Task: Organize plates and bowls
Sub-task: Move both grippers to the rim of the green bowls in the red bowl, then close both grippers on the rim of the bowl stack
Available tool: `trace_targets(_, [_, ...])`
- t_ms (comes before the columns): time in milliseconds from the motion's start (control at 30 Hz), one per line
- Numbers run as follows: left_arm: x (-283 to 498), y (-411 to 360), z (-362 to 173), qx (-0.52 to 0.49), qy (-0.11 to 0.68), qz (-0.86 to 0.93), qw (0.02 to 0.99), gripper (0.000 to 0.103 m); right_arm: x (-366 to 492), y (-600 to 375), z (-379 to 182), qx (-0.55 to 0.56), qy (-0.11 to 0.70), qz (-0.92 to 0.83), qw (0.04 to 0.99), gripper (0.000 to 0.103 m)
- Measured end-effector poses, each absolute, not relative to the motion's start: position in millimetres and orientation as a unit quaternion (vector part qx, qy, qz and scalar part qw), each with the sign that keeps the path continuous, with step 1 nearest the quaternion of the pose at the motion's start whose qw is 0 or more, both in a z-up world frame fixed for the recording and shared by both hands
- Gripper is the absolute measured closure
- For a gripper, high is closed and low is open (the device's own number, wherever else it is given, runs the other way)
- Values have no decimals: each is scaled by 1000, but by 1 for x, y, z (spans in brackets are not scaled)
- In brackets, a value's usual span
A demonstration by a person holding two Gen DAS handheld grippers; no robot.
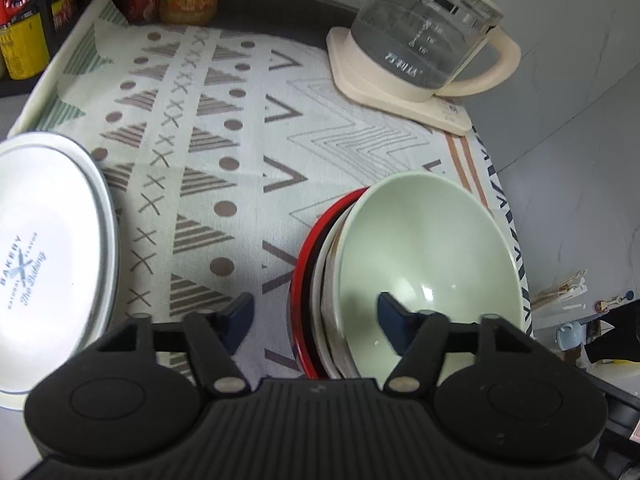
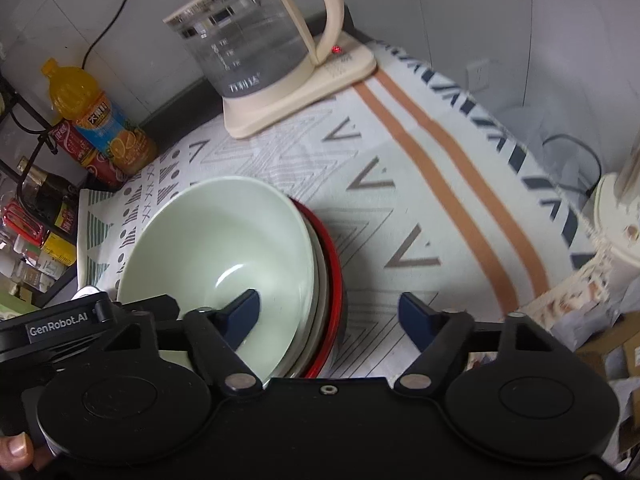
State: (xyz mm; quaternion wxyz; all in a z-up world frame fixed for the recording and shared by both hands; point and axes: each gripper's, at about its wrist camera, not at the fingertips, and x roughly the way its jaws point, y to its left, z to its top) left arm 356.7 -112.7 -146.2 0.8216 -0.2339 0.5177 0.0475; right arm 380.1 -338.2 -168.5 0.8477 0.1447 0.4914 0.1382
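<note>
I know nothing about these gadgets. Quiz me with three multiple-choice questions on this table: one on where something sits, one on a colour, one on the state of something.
1. Where does the glass kettle stand?
A. on its cream base
B. inside the green bowl
C. on the white dish

2. What colour is the outermost bowl of the stack, under the green bowl?
A. blue
B. red
C. yellow

3. How does the green bowl look inside?
A. full of soup
B. holding fruit
C. empty

Answers: 1 A, the kettle rests on the cream base; 2 B, a red rim shows beside the green bowl; 3 C, only bare glaze shows inside.
</note>
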Motion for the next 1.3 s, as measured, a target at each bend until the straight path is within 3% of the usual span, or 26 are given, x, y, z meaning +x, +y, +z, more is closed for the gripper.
trace_targets(133, [358,-114,-155,-237,523,37,818,69,384,-335,-178,147,504,144,839,50])
trace_targets(233, [359,-112,-162,-245,525,40,814,74,387,-334,-184,150,514,154,830,69])
trace_targets(833, [346,-119,-148,-232,501,52,832,74,384,-333,-181,134,492,162,845,73])
trace_targets(1300, [326,-101,-98,-226,442,87,864,74,380,-316,-153,117,471,203,851,73])
